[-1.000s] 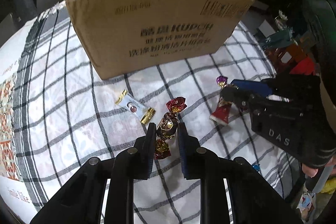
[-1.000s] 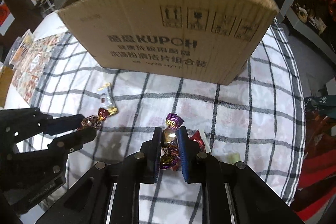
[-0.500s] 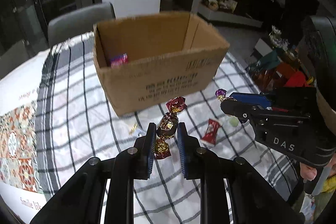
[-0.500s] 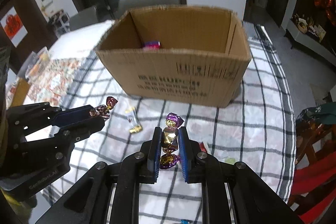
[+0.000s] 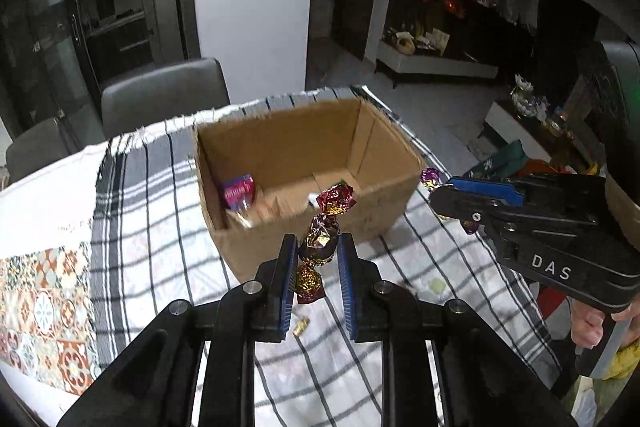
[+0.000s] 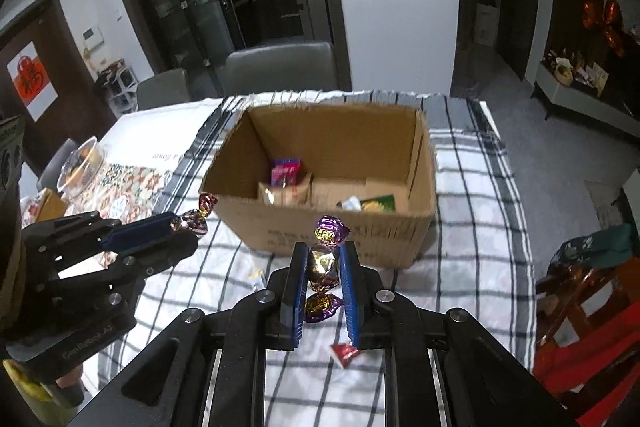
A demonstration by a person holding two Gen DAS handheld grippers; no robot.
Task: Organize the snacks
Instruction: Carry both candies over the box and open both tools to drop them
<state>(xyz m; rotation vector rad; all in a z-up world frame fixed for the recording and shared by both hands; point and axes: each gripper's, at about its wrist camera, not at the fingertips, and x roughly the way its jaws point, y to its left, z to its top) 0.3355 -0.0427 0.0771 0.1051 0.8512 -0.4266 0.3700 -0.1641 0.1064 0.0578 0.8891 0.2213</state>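
Left gripper [image 5: 318,251] clamps a red foil candy [image 5: 320,247]; right gripper [image 6: 324,267] clamps a purple foil candy [image 6: 323,265]. Both held above the checked table [image 6: 472,211], just short of the open cardboard box [image 6: 332,223] holding a few snacks.
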